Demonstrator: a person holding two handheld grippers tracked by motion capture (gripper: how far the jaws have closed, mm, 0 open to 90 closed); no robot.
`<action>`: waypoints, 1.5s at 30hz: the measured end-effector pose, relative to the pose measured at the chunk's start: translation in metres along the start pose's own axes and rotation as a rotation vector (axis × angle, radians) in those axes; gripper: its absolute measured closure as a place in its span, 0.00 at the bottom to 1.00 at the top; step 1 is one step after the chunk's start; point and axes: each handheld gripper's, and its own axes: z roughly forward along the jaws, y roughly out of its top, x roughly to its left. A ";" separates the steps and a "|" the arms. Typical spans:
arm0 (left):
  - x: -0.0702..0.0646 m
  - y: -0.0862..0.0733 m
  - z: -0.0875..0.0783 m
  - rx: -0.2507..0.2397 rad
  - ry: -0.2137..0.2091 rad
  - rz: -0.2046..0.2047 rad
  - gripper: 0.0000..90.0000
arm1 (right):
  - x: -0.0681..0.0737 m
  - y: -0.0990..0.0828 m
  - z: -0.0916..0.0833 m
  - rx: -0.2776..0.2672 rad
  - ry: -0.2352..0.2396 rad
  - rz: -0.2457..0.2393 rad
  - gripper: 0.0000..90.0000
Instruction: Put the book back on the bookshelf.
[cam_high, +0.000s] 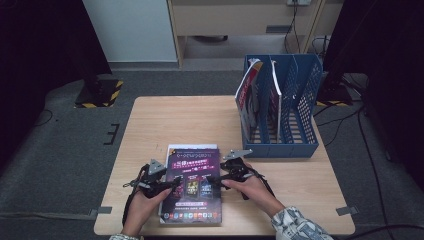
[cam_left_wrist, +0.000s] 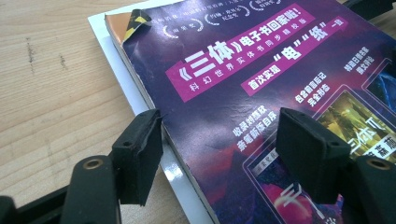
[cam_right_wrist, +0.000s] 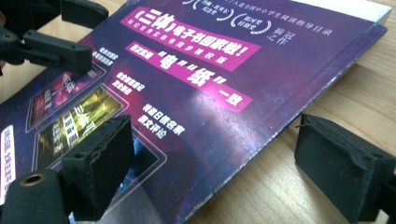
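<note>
A light wooden table (cam_high: 165, 120) carries a purple magazine (cam_high: 192, 192) and a blue file rack (cam_high: 285, 107).

White sheet (cam_left_wrist: 140, 100) under the magazine (cam_left_wrist: 261, 107), mostly hidden, perhaps a second magazine.

Your nearest obstacle is the purple magazine (cam_high: 192, 187), which lies flat on the near middle of the table (cam_high: 165, 120) on a white sheet (cam_left_wrist: 122, 74), with your left gripper (cam_high: 172, 184) at its left edge and your right gripper (cam_high: 216, 179) at its right edge. You have bare wood to pass over on the left half and across the far middle. On the far right the blue file rack (cam_high: 295, 107) stands upright and blocks that corner; the magazines (cam_high: 250, 92) in its left slots lean out toward the table's middle. A narrow strip of bare wood lies between the rack and the purple magazine.
</note>
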 end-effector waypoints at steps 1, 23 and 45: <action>0.000 0.000 0.000 0.000 0.000 0.000 0.35 | 0.000 0.000 0.000 -0.001 0.003 0.006 0.14; 0.000 -0.001 -0.001 -0.001 0.001 0.000 0.35 | 0.003 0.011 -0.009 -0.050 0.014 0.001 0.27; 0.001 -0.002 -0.001 -0.012 -0.005 -0.010 0.35 | 0.007 0.016 0.005 -0.043 0.097 -0.025 0.33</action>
